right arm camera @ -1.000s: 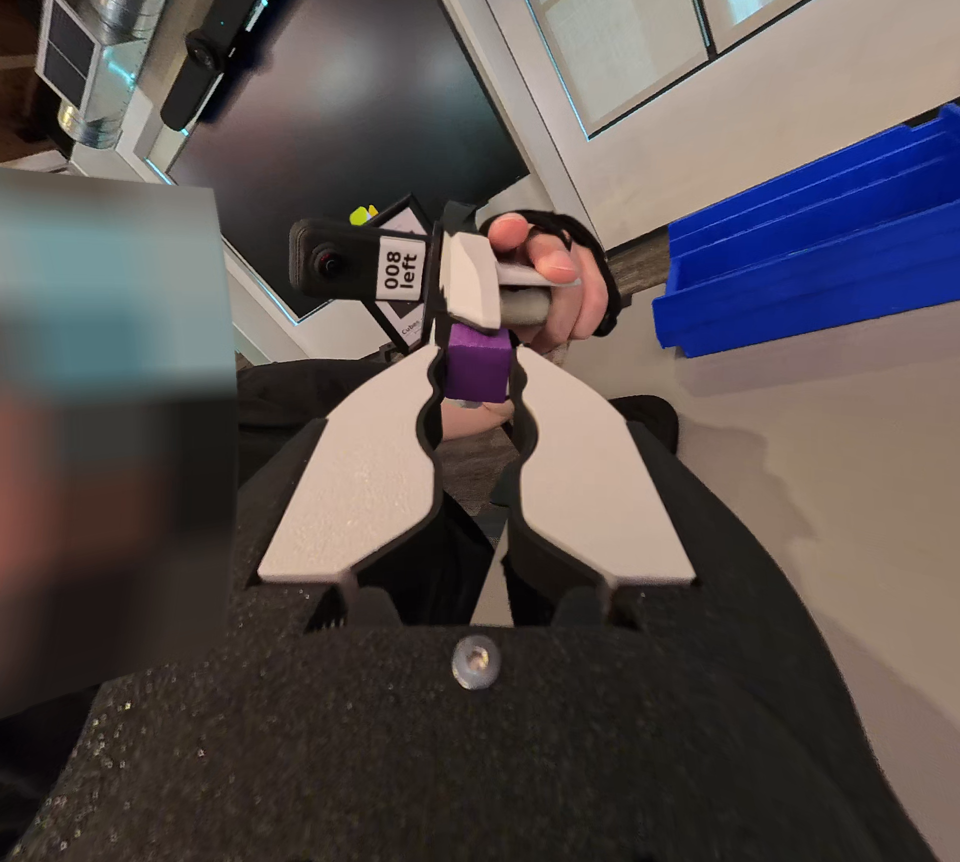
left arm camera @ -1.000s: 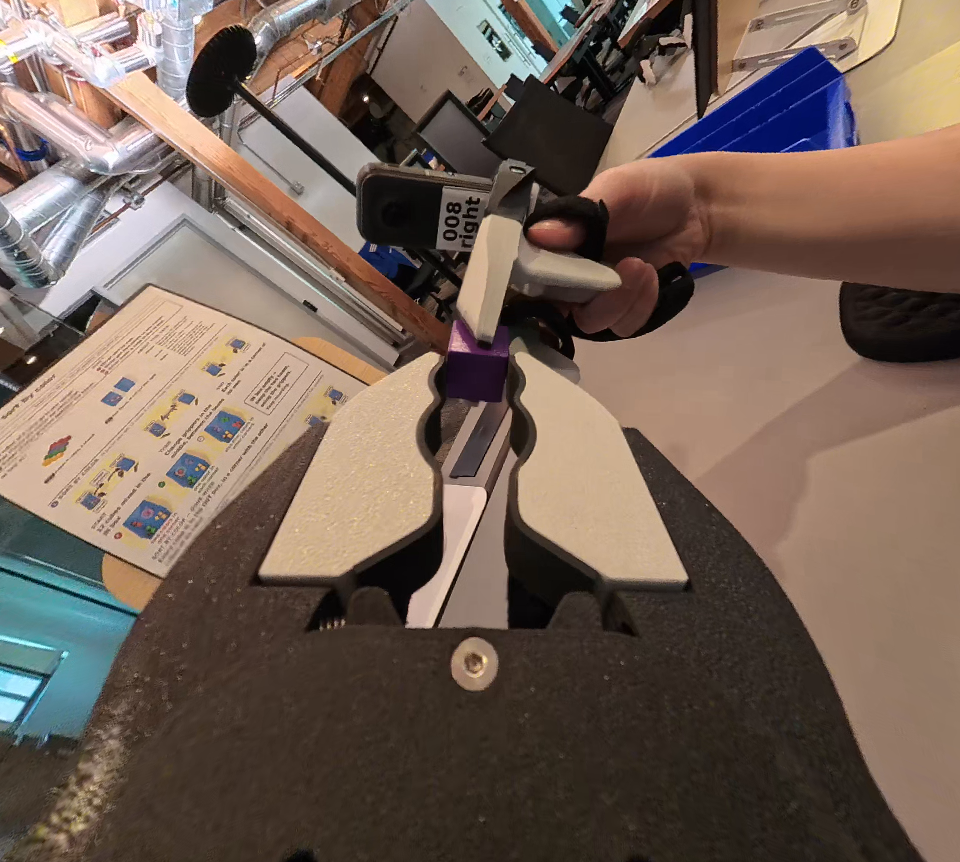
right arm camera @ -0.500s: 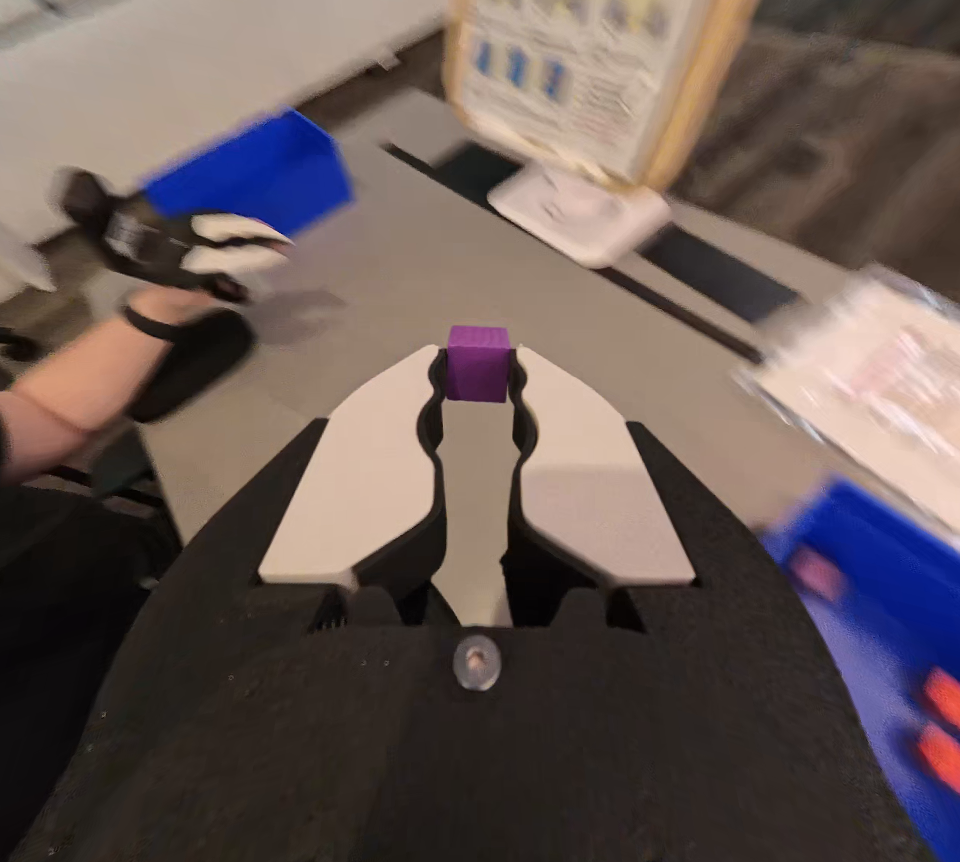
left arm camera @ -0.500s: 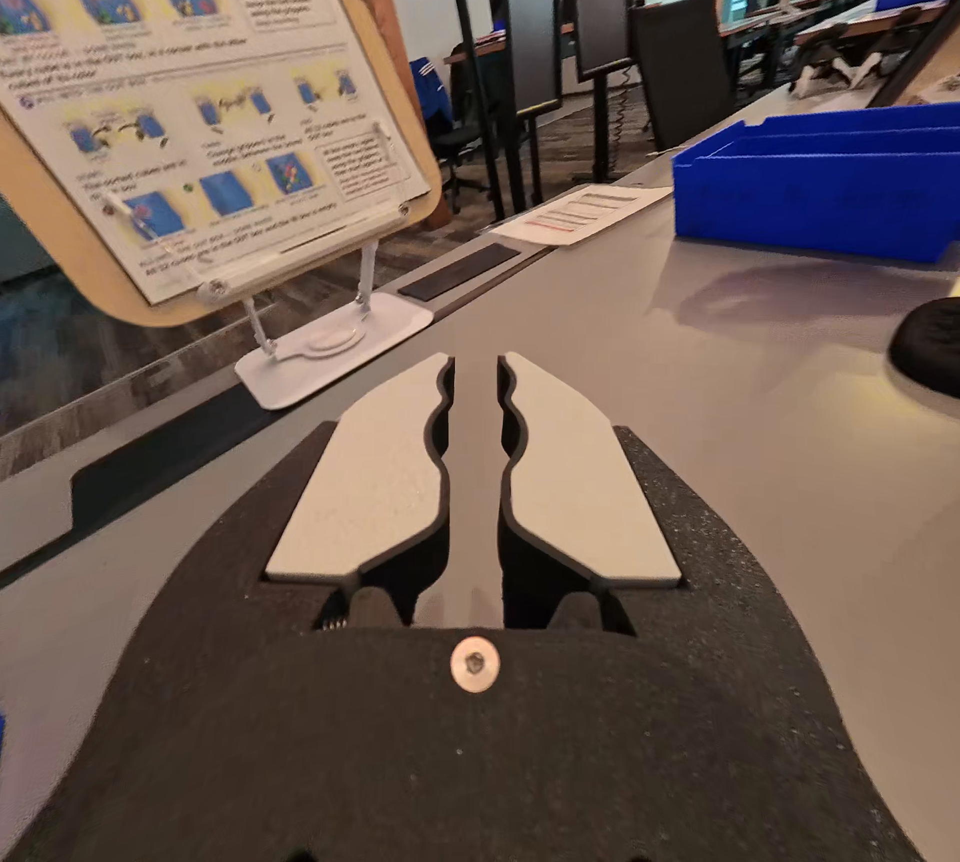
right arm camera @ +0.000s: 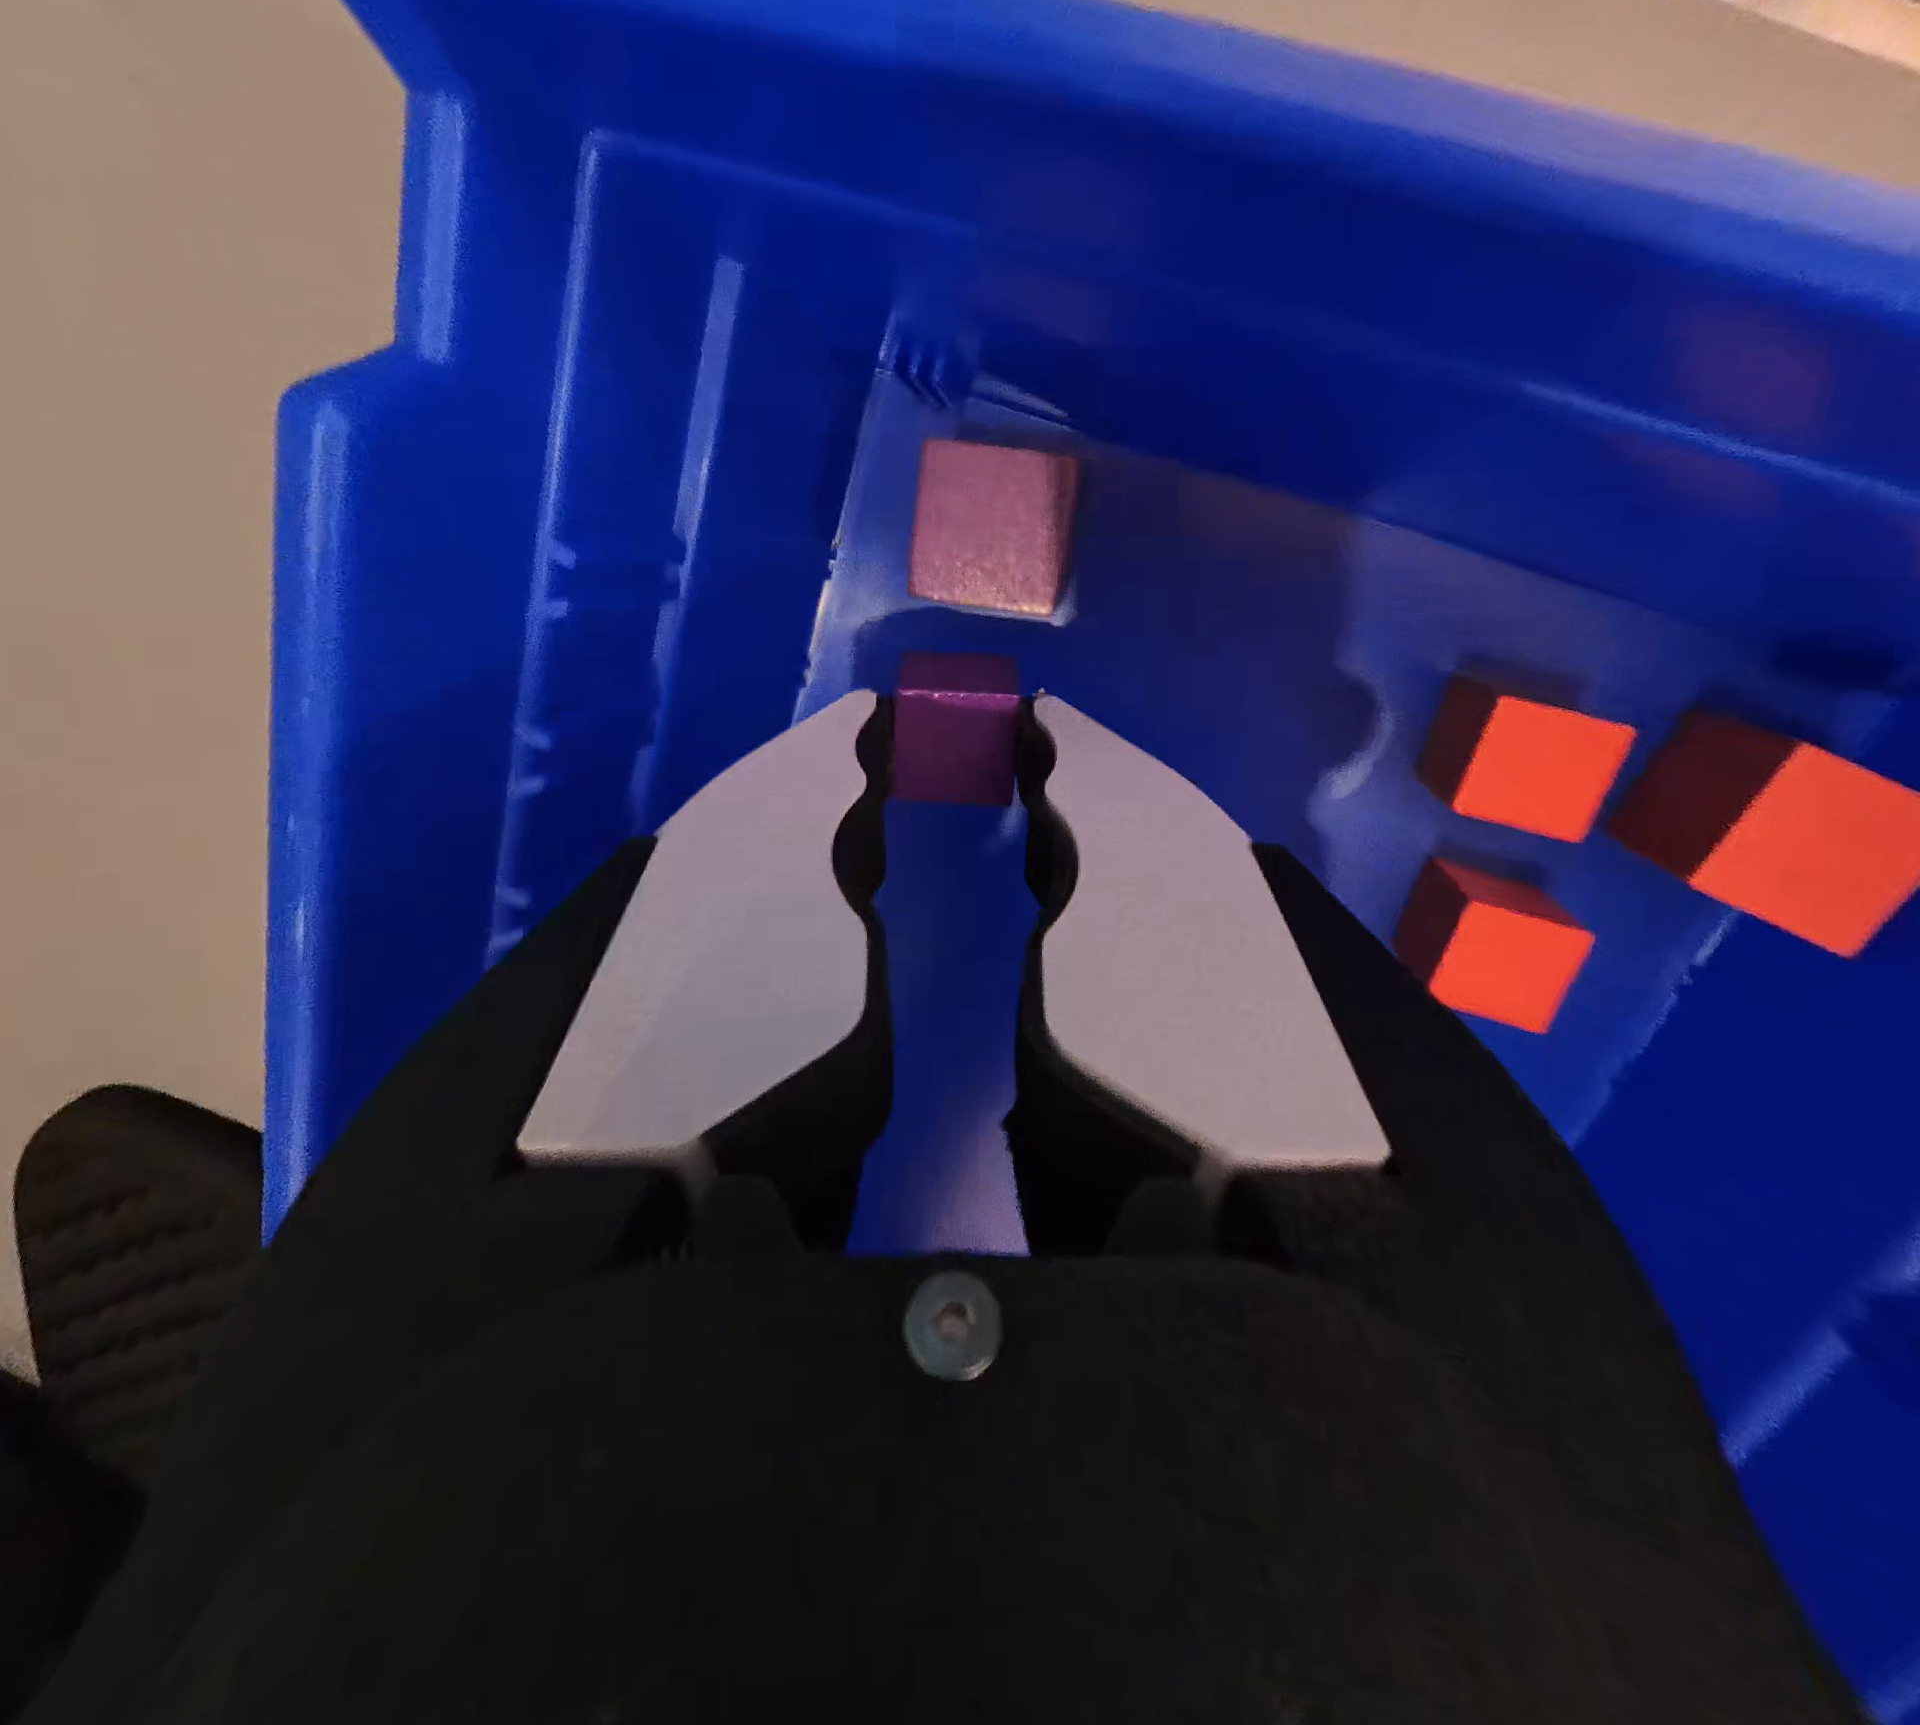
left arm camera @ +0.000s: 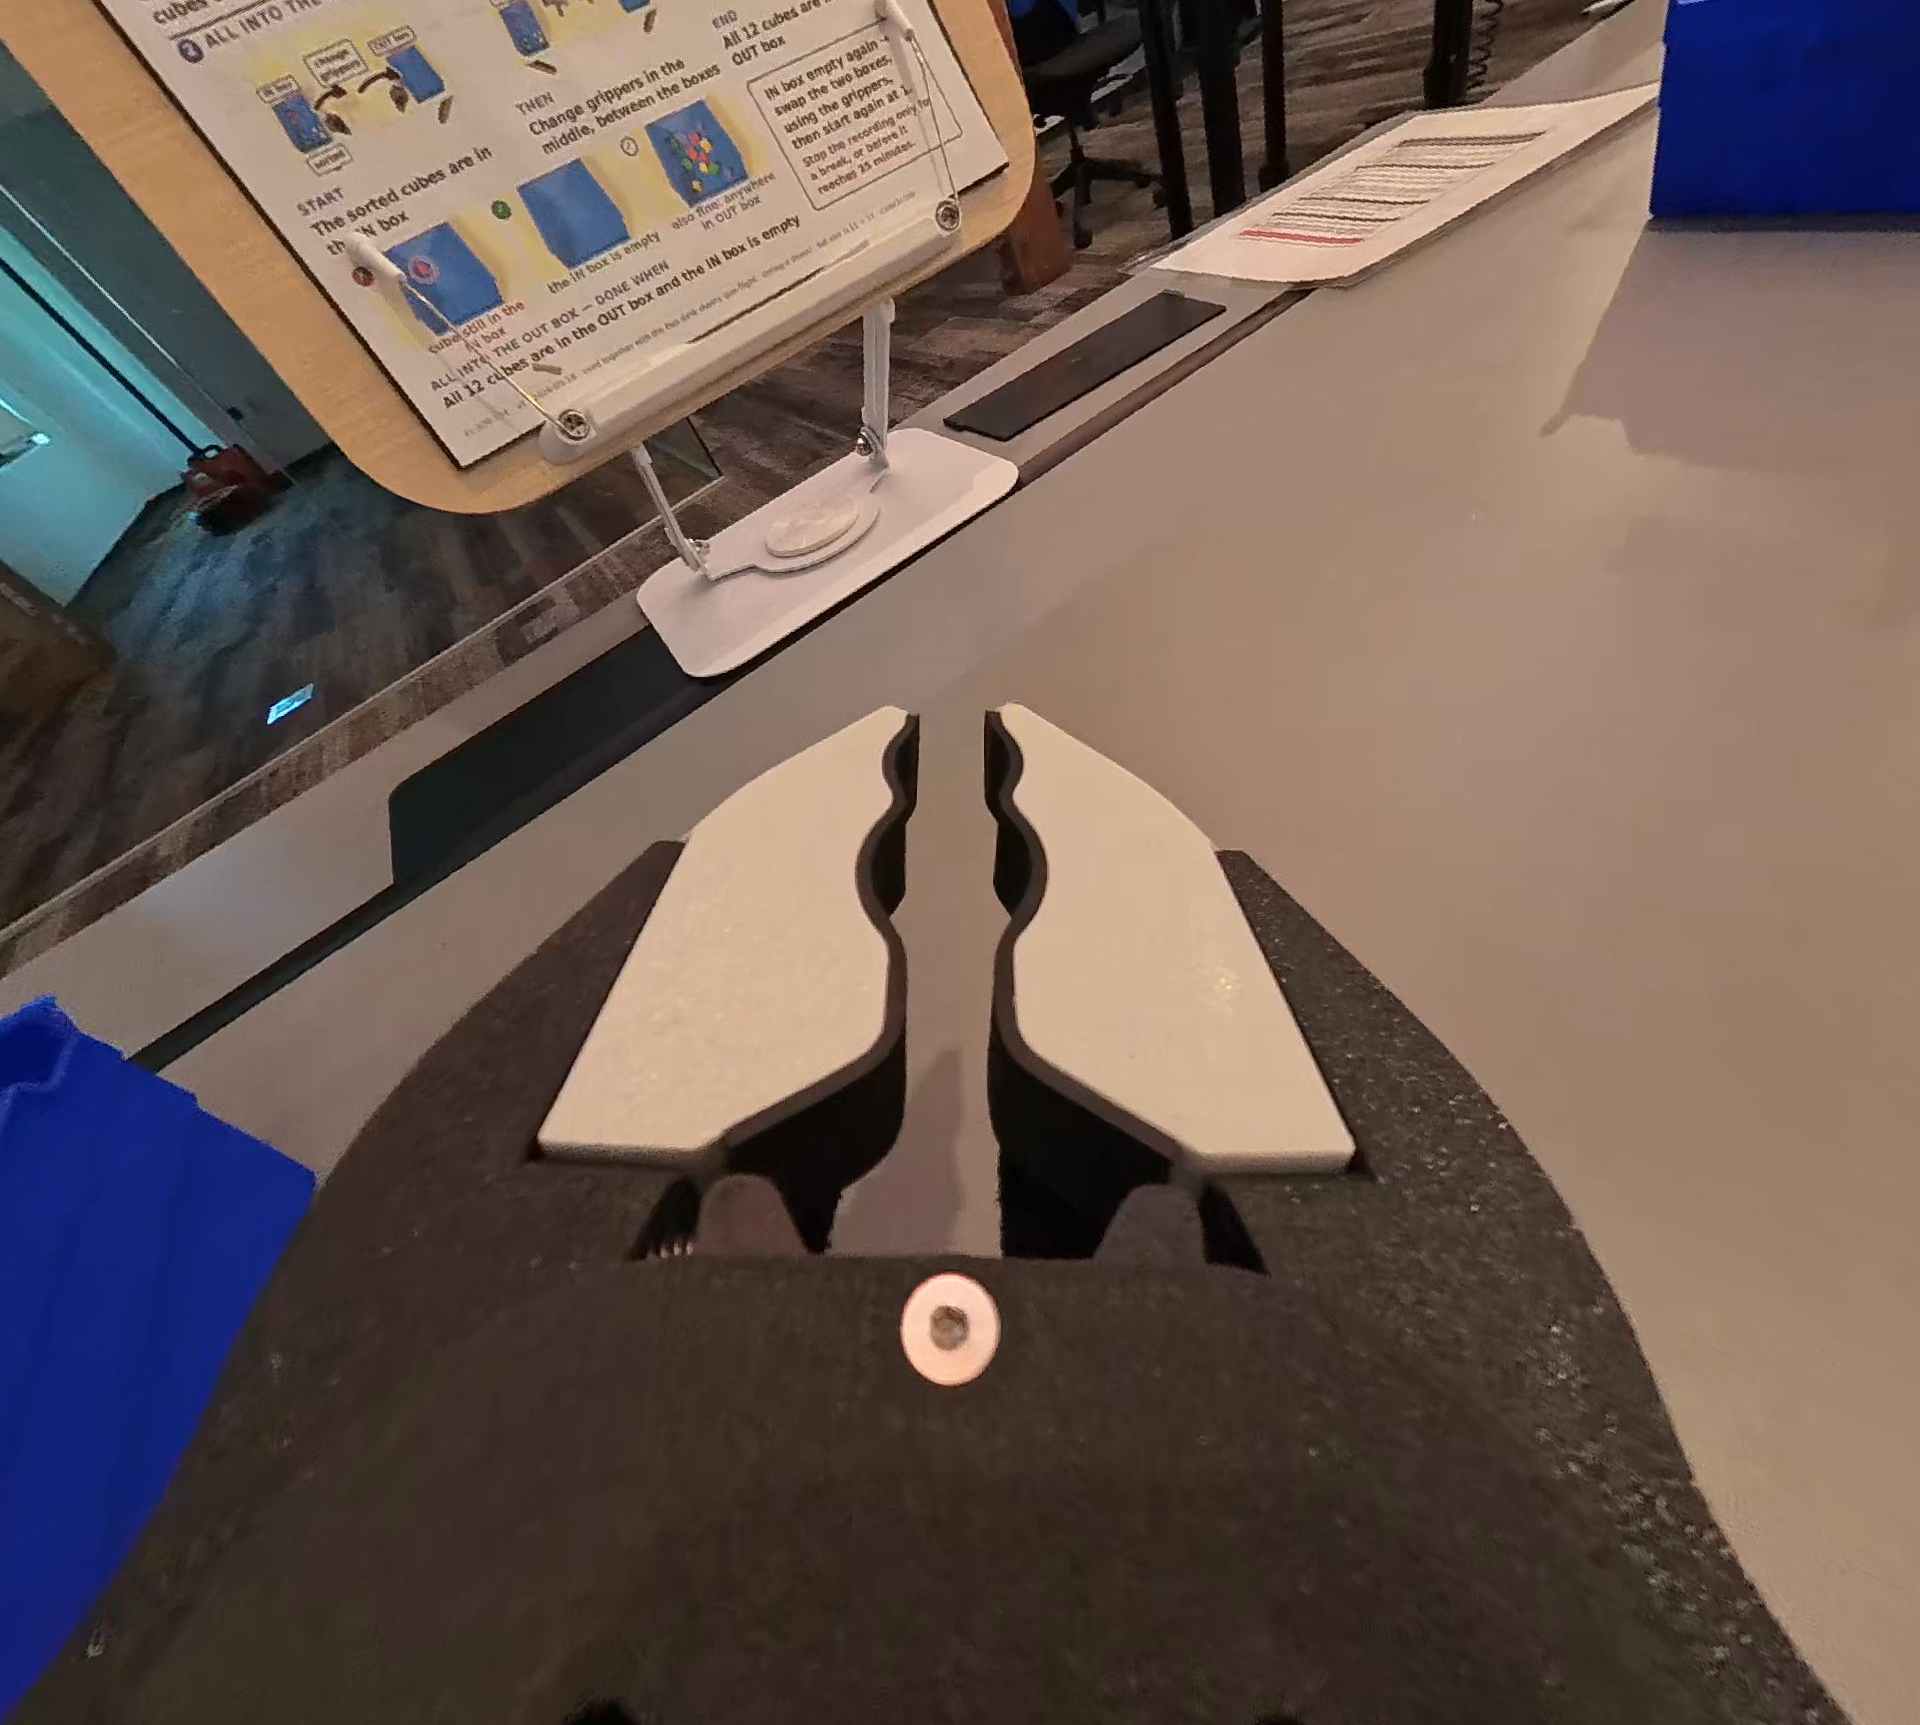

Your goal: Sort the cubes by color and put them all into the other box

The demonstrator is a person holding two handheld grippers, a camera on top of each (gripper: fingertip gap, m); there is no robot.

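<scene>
In the right wrist view my right gripper [right arm camera: 954, 719] is shut on a purple cube [right arm camera: 954, 745] and holds it inside a blue box [right arm camera: 623, 65], near one corner. A second purple cube [right arm camera: 992, 537] lies on the box floor just beyond the held one. Three red cubes [right arm camera: 1527, 771] lie together to the right. In the left wrist view my left gripper [left arm camera: 951, 725] is empty, its jaws nearly together with a narrow slit between them, low over the grey table [left arm camera: 1455, 636].
A blue box [left arm camera: 104, 1260] shows at the lower left of the left wrist view and another [left arm camera: 1787, 65] at the far right. An instruction board on a white stand [left arm camera: 520, 117] and a printed sheet [left arm camera: 1403, 189] sit at the table's far edge.
Both grippers held the purple cube between them; the left one let go and swung down to the table. The right one carried the cube into the blue box.
</scene>
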